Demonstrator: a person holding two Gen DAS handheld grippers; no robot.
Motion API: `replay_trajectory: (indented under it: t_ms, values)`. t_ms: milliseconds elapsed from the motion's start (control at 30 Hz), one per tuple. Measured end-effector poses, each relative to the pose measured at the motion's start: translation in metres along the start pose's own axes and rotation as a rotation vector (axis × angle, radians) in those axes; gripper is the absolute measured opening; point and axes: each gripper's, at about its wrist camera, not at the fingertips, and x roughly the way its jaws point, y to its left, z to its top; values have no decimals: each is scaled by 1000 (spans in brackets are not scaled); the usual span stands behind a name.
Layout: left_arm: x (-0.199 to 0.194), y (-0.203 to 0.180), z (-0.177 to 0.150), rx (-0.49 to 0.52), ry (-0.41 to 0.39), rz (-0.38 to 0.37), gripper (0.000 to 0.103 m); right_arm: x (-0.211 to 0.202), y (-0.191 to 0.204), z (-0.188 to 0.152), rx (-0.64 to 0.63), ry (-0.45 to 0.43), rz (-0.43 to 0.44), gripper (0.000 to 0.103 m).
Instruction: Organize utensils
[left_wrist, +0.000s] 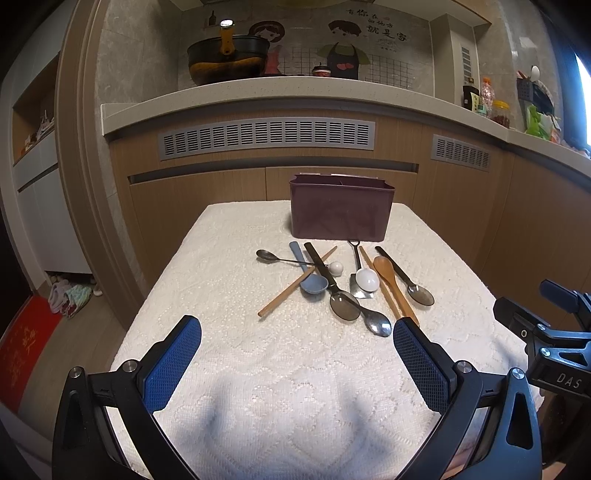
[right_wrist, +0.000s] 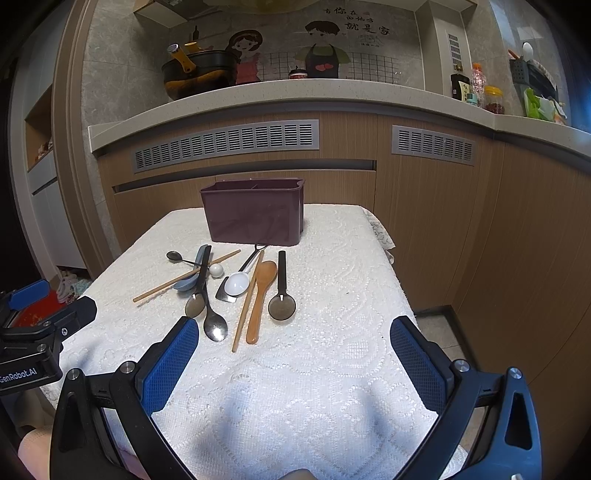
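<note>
A dark purple utensil holder (left_wrist: 340, 210) (right_wrist: 255, 212) stands at the far end of the white-clothed table (left_wrist: 229, 295) (right_wrist: 351, 295). In front of it lies a jumble of utensils: a wooden spoon (left_wrist: 391, 282) (right_wrist: 260, 299), a white spoon (left_wrist: 367, 278) (right_wrist: 237, 283), a blue spoon (left_wrist: 313, 283) (right_wrist: 186, 282), several metal spoons (left_wrist: 378, 323) (right_wrist: 216, 326), and chopsticks (left_wrist: 295, 282) (right_wrist: 245, 306). My left gripper (left_wrist: 297, 328) hovers open over the near cloth, short of the pile. My right gripper (right_wrist: 295, 328) is likewise open and empty, just right of the pile's near end.
Wooden kitchen cabinets with grey vents (left_wrist: 266, 138) and a countertop rise behind the table. A black pot (left_wrist: 227, 55) and bottles (right_wrist: 476, 85) sit on the counter. The other gripper shows at each view's edge (left_wrist: 546, 332) (right_wrist: 37, 332). Floor drops off to the table's left and right.
</note>
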Motion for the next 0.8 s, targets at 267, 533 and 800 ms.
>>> replay_trajectory:
  t_ms: [267,533,800]
  values:
    - [0,0,0,0,1,0,103,0,0,0,0,1,1,103]
    - [1,1,1,-1,1,-3,103,0,0,0,0,1,0,103]
    - [4,1,3,10,15,-15,103,3,0,0,-6,6,3,103]
